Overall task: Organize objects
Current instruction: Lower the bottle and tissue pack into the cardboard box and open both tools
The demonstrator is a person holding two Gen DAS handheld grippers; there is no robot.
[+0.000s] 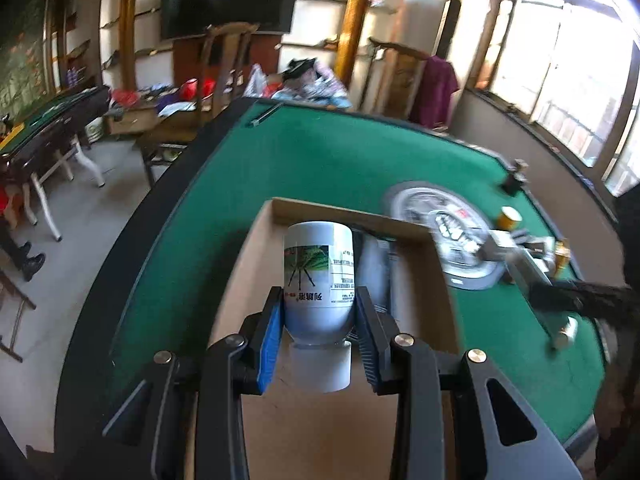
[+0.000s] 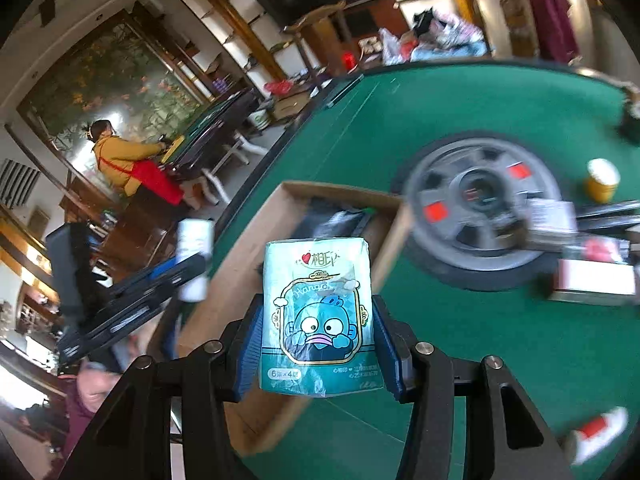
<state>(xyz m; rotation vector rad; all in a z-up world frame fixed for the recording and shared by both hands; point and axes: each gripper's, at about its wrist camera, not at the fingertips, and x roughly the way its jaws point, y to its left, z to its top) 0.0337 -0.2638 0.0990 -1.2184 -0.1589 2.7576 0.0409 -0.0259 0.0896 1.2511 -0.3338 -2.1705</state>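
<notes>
My left gripper (image 1: 318, 320) is shut on a white bottle (image 1: 318, 276) with a green label, its cap toward the camera, held over a cardboard box (image 1: 352, 216) on the green table. A flat pale item (image 1: 376, 272) lies in the box behind it. My right gripper (image 2: 318, 344) is shut on a teal tissue pack (image 2: 318, 316) with a blue cartoon face, held above the box's (image 2: 236, 256) near right side. The left gripper with the bottle (image 2: 194, 256) shows at the left of the right wrist view. A dark packet (image 2: 340, 220) lies in the box.
The green felt table (image 1: 320, 160) has a round grey hub (image 1: 440, 216) in its centre. A yellow cup (image 1: 508, 218) and small boxes (image 2: 592, 280) lie to the right of the hub. A person in yellow (image 2: 120, 160) stands at another table beyond.
</notes>
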